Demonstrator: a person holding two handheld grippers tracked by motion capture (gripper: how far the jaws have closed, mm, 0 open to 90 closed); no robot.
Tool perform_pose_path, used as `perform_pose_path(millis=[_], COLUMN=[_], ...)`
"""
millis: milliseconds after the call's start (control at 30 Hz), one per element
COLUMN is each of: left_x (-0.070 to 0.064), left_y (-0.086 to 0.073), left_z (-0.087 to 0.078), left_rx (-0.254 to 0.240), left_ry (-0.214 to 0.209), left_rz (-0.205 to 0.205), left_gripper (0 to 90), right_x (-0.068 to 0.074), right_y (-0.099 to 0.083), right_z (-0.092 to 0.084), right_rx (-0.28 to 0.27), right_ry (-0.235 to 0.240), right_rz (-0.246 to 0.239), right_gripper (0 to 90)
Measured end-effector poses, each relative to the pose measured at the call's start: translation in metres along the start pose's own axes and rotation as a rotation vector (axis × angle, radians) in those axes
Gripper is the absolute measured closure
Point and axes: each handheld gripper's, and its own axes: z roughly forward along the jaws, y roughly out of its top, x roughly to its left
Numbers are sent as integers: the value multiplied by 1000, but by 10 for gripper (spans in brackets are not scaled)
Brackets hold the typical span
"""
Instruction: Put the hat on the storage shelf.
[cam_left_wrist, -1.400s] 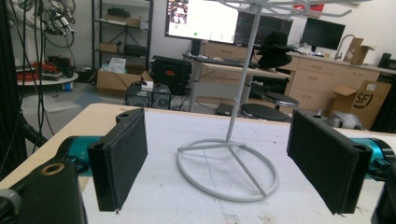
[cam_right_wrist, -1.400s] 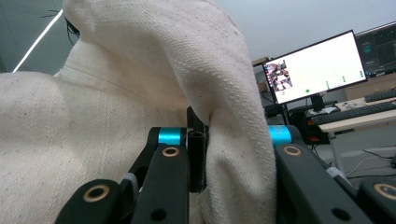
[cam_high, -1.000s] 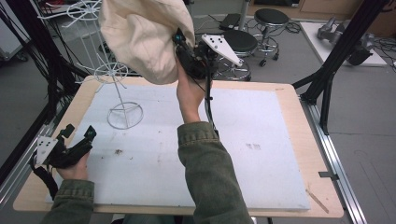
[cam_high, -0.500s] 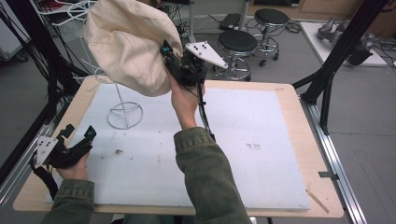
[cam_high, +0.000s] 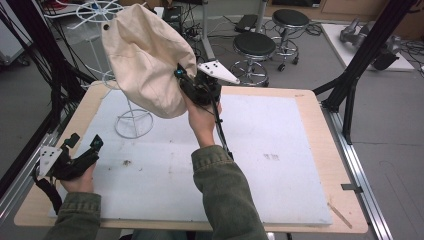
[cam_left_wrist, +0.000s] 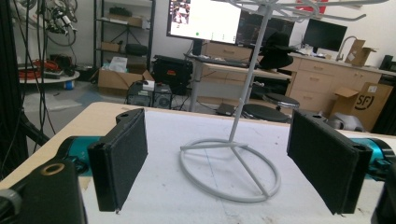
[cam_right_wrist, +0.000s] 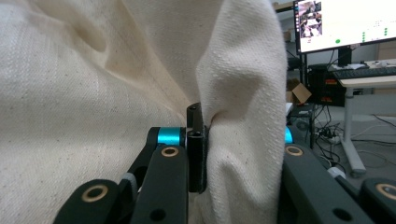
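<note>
Cream cloth bag (cam_high: 147, 62) hung in the air above the far left part of the desk (cam_high: 310, 105), gripped by the right gripper (cam_high: 186, 82), whose jaws were clamped on a fold of its fabric; in the right gripper view that fold (cam_right_wrist: 233, 116) was pinched between the black jaws. Its long axis ran on a slant, from a top corner up and to the left down to a rounded bulk at the lower right beside the gripper. Since half a second earlier it had sunk lower and drifted right, and a second earlier it had been higher still, near the top edge of the high view. Whether anything lay inside the bag could not be told, though it looked limp and folded. A white wire stand (cam_high: 134, 123) stood on the white mat (cam_high: 280, 165) near the desk's far left corner, its ring base partly behind the bag. The left gripper (cam_high: 82, 145) rested near the near left corner, unmoved, jaws spread wide and empty, its black pads (cam_left_wrist: 122, 156) framing the stand's ring base (cam_left_wrist: 231, 170).
</note>
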Motion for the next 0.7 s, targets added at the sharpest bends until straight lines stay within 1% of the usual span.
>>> perform_pose_path(millis=[67, 167, 200, 367, 400, 600, 700], left_x=[0, 0, 0, 0, 0, 0, 0], left_y=[0, 0, 0, 0, 0, 0, 0], left_z=[0, 0, 0, 0, 0, 0, 0], left_rx=[1, 1, 0, -3, -3, -4, -3], left_ry=[0, 0, 0, 1, 0, 1, 0], left_rz=[0, 0, 0, -7, -7, -8, -7], left_gripper=[204, 204, 204, 204, 204, 204, 204], right_x=[0, 1, 1, 5, 5, 6, 5], right_y=[-2, -5, -6, -10, -11, -13, -12], right_z=[1, 4, 5, 9, 10, 12, 11], right_rx=[14, 49, 53, 95, 105, 122, 120], right_ry=[6, 9, 9, 15, 17, 28, 27], right_rz=[0, -22, -31, -59, -56, -60, -57], right_gripper=[760, 756, 754, 754, 753, 752, 746])
